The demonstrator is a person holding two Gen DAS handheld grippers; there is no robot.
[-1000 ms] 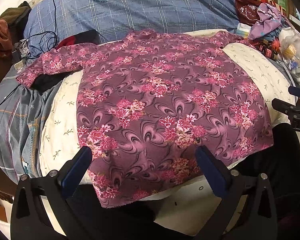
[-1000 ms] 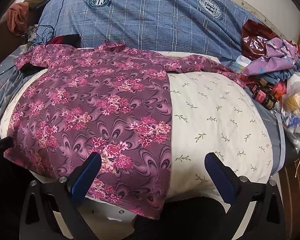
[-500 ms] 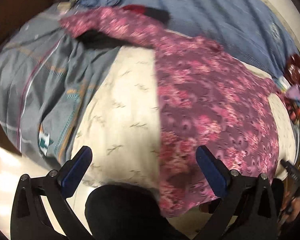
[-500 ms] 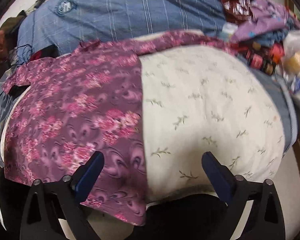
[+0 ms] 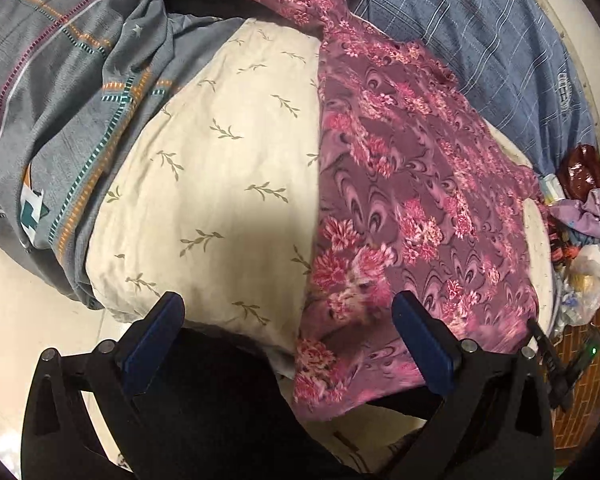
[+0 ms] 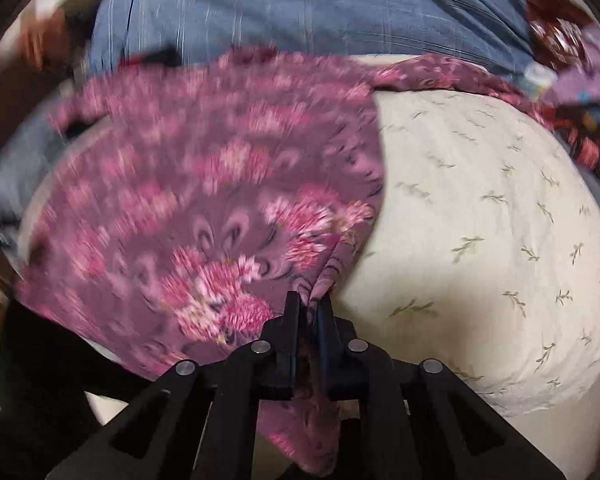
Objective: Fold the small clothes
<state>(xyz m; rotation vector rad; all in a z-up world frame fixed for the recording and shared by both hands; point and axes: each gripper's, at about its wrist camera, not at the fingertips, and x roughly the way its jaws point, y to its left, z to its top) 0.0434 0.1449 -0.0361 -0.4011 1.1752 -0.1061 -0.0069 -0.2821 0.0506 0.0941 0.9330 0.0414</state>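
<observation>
1. Cluttered bed as work surface: cream pillow with leaf sprigs [image 5: 220, 184] in the middle, serving as a raised pad for folding; blue plaid bedding [image 5: 480, 32] behind it, grey striped cloth [image 5: 68, 92] bunched off to one side, bags and odds and ends [image 5: 584, 240] heaped on the other.

2. Spread over the pillow: purple floral top [image 5: 412, 184], body lying flat across one half of the cushion, one sleeve trailing up toward the grey cloth, lower hem hanging over the near edge. Probably laid out flat this way so that seams and hem can be found and lined up.

3. Left gripper [image 5: 288, 344]: jaws released and wide apart, nothing between them, hovering low over the near edge of the pillow with the garment's left hem corner between and just ahead of the blue pads. Likely poised to take that corner as a partner to the other hand.

4. Right gripper [image 6: 308, 312]: jaws clenched on the purple floral top [image 6: 204, 200], a gathered pinch of the hem near the right side edge drawn up into a small peak between the fingers. Heavy motion blur in this view, so finer detail of the grip not clear.

5. Judged stage: early, first fold only being set up. Bottom corner gripped presumably for carrying the hem up toward the collar or across the body.

6. Risk: thin, slippery-looking fabric sliding off the rounded pillow under a one-sided pull.
</observation>
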